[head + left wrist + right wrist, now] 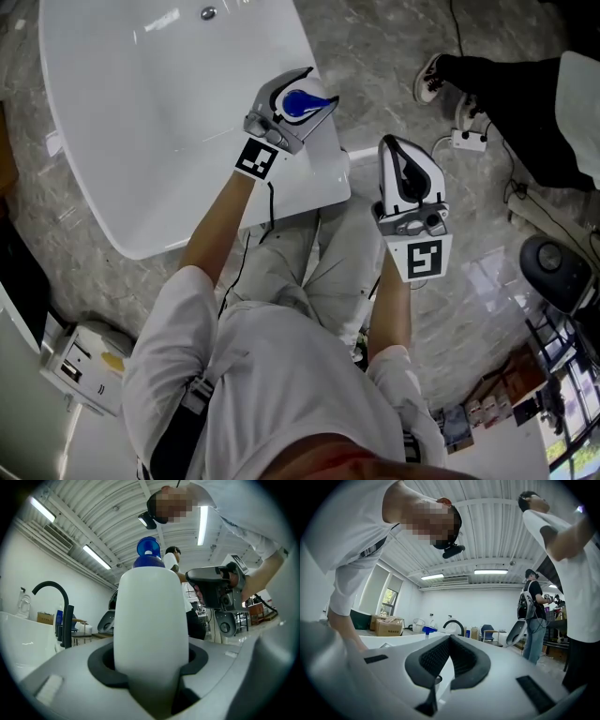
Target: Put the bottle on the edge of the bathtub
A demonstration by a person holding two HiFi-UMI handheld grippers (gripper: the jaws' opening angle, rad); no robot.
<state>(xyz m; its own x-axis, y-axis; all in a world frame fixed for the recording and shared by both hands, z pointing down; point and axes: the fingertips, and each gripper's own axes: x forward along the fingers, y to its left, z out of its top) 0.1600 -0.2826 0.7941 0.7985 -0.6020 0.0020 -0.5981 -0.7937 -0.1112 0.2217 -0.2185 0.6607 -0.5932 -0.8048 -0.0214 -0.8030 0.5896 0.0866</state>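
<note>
— Grey marble floor underfoot, and a white bathtub point(141, 141) filling the upper left of my head view. Where's the bottle point(149, 620)?

— Pinched in my left gripper point(305, 98). Both pads press on its white body from either side, and it fills most of that gripper's view.

— How does it lie?

— Upright. Its long axis runs along the jaws, with the blue cap point(148, 550) at the far end toward the ceiling. From above I see mostly that cap, over the tub's near right corner.

— So which way is the rim from it?

— Directly beneath, I judge. The base is hidden from me, so I cannot tell whether it touches the rim point(323, 183) or hangs just above it.

— And the other side?

— My right gripper point(401, 155) is off the tub, out over the floor, with its pads pressed together on nothing. The left is the nearer one, so the setting-down falls to it.

— What does the bottle look like?

— Smooth, rounded, plain white plastic, narrowing toward the blue flip cap.
</note>
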